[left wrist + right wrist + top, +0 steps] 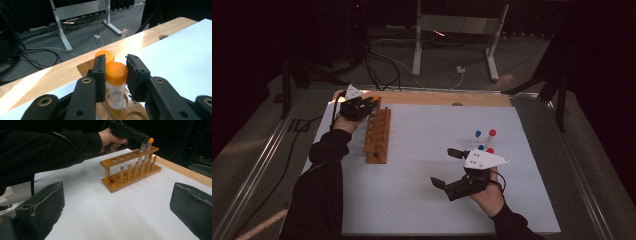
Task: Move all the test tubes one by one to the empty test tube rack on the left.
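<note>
Wooden test-tube rack (pixel 377 136) standing lengthwise near the far left of the white table sheet (pixel 422 200), with the left gripper (pixel 115 75) at its far end. Seen along the left gripper view, the jaws are clenched on the orange cap of a clear plastic tube (pixel 116 85) whose lower body sits in a rack hole; a second orange-capped tube (pixel 105 55) stands just behind it in the next hole. Gripping at the cap keeps the tube upright and lets the body pass straight through the hole. Whether the tube is being seated or lifted out cannot be told from this moment.

The right gripper view shows the same arrangement from the side: both tubes at the rack's far end, the remaining holes unfilled, pegs along the base rail.

The right gripper (pixel 448 167) lies low over the sheet near the right, jaws spread wide and holding nothing. Just beyond it stand four small tubes, two with blue caps (pixel 478 134) and two with red caps (pixel 492 133), grouped close together. Judged from this layout, the open right gripper is placed to take one of these next, while the left hand finishes at the rack.
</note>
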A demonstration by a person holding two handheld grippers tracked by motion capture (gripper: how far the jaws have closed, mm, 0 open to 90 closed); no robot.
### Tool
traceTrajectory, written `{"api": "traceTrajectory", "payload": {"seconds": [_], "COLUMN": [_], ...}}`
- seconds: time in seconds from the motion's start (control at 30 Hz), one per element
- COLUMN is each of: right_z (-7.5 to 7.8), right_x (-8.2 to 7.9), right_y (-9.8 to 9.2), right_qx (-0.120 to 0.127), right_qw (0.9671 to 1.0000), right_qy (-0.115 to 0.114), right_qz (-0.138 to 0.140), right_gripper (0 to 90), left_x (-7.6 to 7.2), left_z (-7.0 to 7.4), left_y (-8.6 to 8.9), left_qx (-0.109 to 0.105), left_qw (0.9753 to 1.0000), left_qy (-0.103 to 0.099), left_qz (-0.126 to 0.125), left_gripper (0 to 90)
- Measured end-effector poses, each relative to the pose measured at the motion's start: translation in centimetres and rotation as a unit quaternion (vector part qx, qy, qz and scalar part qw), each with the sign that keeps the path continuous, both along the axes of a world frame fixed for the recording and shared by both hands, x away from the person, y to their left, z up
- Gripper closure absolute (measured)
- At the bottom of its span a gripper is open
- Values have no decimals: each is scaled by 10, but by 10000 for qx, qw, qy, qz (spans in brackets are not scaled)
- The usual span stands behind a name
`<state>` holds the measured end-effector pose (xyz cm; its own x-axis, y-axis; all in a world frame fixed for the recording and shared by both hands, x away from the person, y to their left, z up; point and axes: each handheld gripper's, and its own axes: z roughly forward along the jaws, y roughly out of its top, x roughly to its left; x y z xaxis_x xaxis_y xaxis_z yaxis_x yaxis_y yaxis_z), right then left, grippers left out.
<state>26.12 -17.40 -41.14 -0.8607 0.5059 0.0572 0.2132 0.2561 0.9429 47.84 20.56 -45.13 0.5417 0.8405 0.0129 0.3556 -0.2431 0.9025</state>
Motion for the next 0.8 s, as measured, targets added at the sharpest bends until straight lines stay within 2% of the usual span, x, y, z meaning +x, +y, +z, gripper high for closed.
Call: {"api": "traceTrajectory", "payload": {"seconds": [0.1, 0.23, 0.4, 0.6, 0.67, 0.8], "right_z": [0, 0, 0, 1, 1, 5], "right_x": [0, 0, -1, -1, -2, -4], "right_y": [0, 1, 0, -1, -1, -2], "right_qx": [-15, -10, 91, 227, 264, 365], "right_qw": [10000, 10000, 9997, 9991, 9989, 9976], "right_qy": [-12, -47, -219, -339, -354, -532], "right_qz": [8, 29, 50, 130, 179, 238], "right_gripper": [0, 0, 0, 0, 0, 0], "left_x": [0, -1, -2, -1, -4, -13], "left_z": [-1, -2, -3, -1, 2, 14], "left_y": [1, -1, -1, 1, 1, 1], "left_qx": [-32, 36, 14, -132, -178, -292], "left_qw": [10000, 10000, 10000, 9999, 9998, 9993], "left_qy": [-23, -63, -88, 84, 123, 32], "left_qz": [8, 7, -3, -30, -51, -220], "left_gripper": [718, 718, 717, 705, 639, 518]}}
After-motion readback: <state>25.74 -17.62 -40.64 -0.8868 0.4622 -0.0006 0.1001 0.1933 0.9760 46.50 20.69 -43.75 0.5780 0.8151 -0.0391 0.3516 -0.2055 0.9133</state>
